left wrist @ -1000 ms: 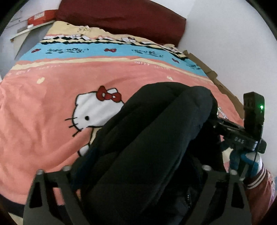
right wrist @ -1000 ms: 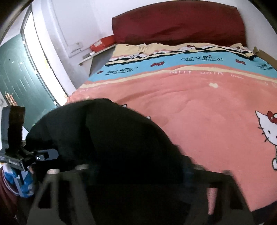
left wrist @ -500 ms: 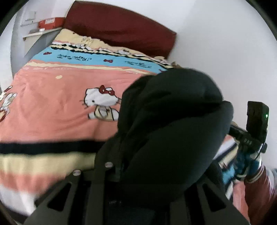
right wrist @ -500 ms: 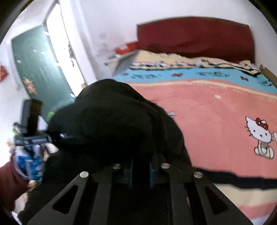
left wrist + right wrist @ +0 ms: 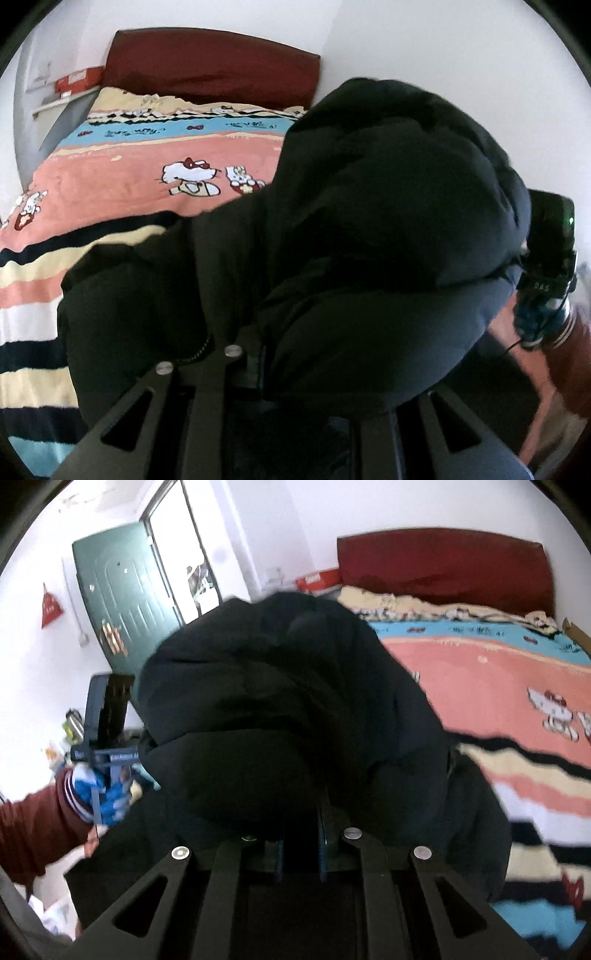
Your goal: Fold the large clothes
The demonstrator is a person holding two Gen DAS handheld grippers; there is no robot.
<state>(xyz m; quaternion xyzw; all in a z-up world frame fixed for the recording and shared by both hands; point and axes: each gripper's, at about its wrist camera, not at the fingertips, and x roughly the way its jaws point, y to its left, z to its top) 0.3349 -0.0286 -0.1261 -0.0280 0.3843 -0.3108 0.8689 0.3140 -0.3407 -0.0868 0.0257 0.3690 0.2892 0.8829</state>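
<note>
A bulky black padded jacket (image 5: pixel 369 221) hangs bunched in the air in front of the bed and fills most of both views. My left gripper (image 5: pixel 255 369) is shut on a fold of it near a zip; the fabric hides its fingertips. My right gripper (image 5: pixel 300 849) is shut on another fold of the jacket (image 5: pixel 277 701), with blue pads pressed on the cloth. In the left wrist view, the right gripper's body (image 5: pixel 546 266) shows at the right edge. A blue-gloved hand (image 5: pixel 107 797) holds the left gripper at the left of the right wrist view.
The bed carries a pink cartoon-cat blanket (image 5: pixel 129 177) with striped bands at the near end, and a dark red headboard (image 5: pixel 210 66). A red box (image 5: pixel 79 79) sits on a shelf by the headboard. A green door (image 5: pixel 122 602) stands at the left, white wall at the right.
Both grippers went from open around the jacket to shut on it. They pulled back and up from the bed, lifting the jacket off the blanket; the bed now looks farther away.
</note>
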